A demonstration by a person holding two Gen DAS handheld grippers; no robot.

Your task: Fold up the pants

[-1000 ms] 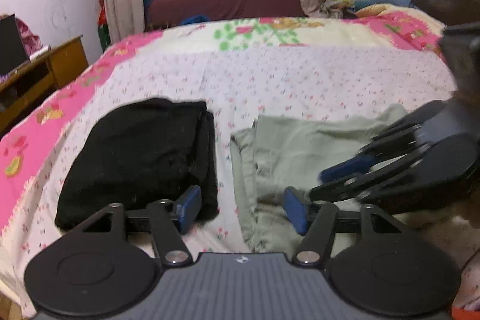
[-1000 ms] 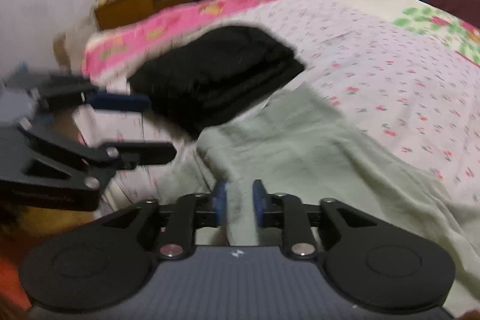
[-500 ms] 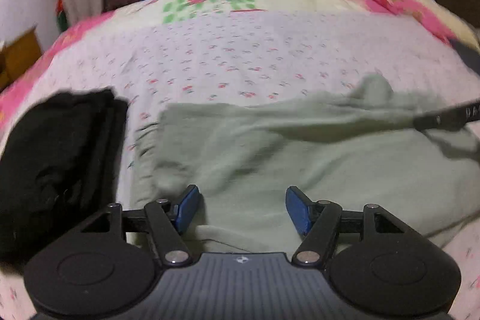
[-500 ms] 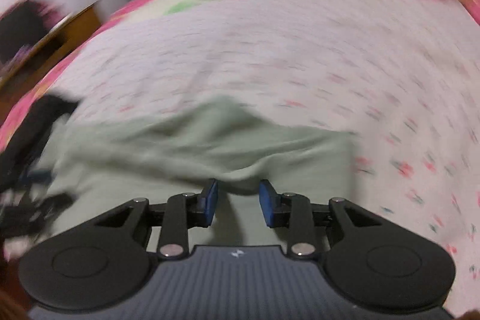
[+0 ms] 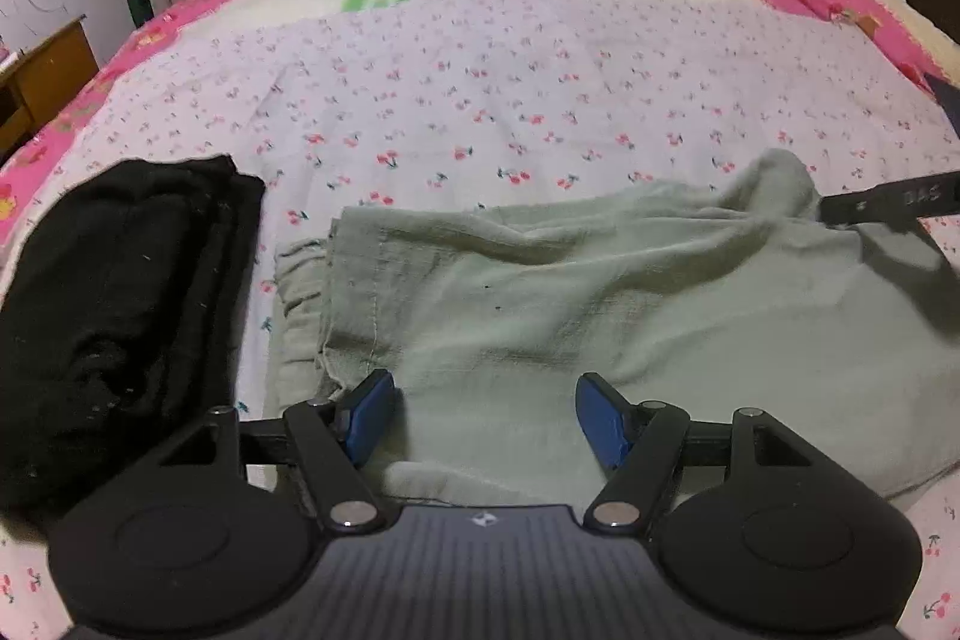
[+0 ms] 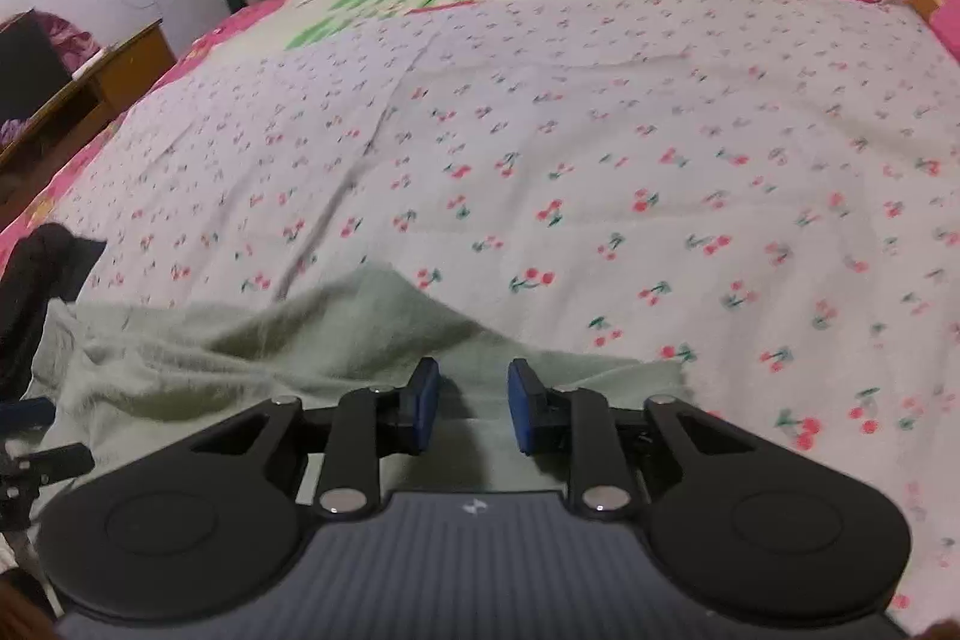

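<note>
Bed [image 5: 540, 100] carries thin, limp green pants [image 5: 600, 316] — light, will sag. Left tongs [image 5: 486, 418] spread and opening over the cloth, pinching nothing; right tongs [image 6: 473, 403] narrowly apart, opening — grab hem or waistband edges.

Pale green pants [image 5: 570, 292] are laid beside a black folded garment [image 5: 114, 292] on a white bedsheet [image 5: 480, 112] printed with red cherries and bordered in pink.
</note>
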